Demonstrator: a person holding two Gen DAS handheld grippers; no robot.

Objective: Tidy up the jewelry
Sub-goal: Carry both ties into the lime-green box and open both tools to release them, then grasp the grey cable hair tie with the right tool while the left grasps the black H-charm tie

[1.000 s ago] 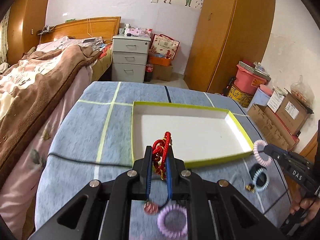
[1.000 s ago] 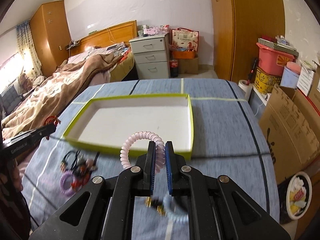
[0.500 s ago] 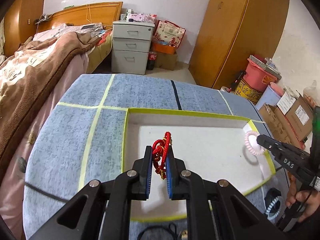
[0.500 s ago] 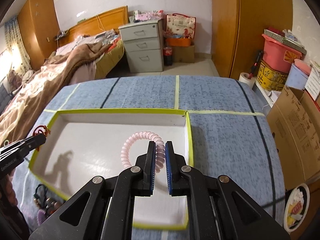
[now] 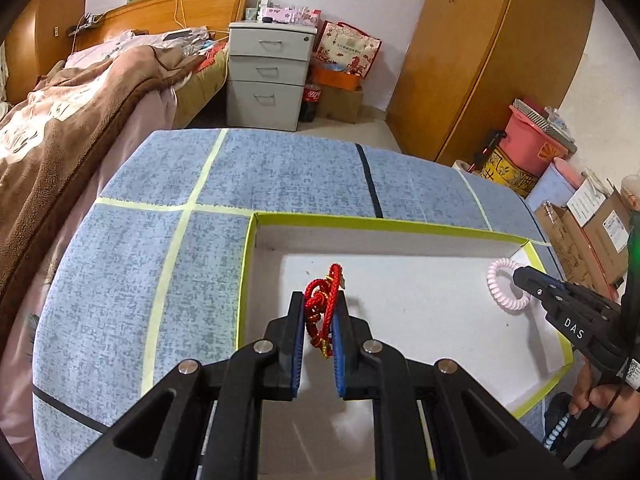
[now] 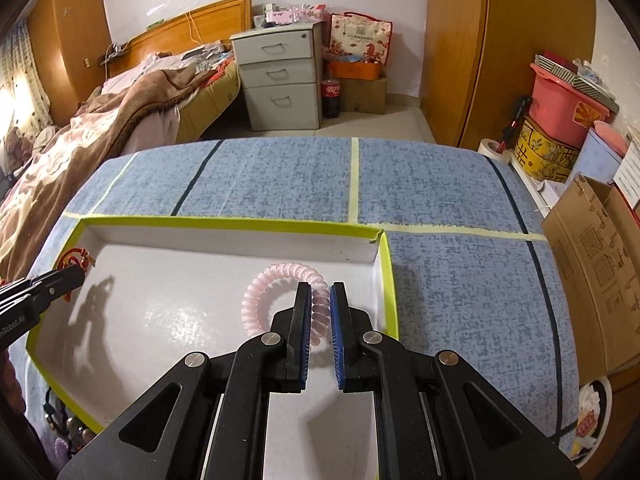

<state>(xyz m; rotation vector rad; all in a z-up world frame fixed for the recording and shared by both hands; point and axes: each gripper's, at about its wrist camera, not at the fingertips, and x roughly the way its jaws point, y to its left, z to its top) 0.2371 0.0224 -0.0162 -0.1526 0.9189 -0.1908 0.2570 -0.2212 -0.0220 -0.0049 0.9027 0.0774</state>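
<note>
Two claws are over the tray right now, each with a catch! Biggest thing first: the blue tabletop (image 6: pixel 460 272), crossed by pale and dark lines, carries the white tray (image 5: pixel 400 226) with its lime-green rim. Left claw (image 5: pixel 319 312) hangs above the tray's left half, pads pressed onto a red cord bracelet (image 5: pixel 322 300) that pokes up past the fingertips and dangles down between them. Right claw (image 6: pixel 320 300) sits near the tray's right wall, pinching a pink spiral hair tie (image 6: pixel 276 284) whose loop curls out to the left of the fingers, above the tray floor. Outside the tray's near left corner lies a small heap of dark and purple trinkets (image 6: pixel 66 436); a beaded blue piece (image 5: pixel 556 432) lies off its near right corner.
</note>
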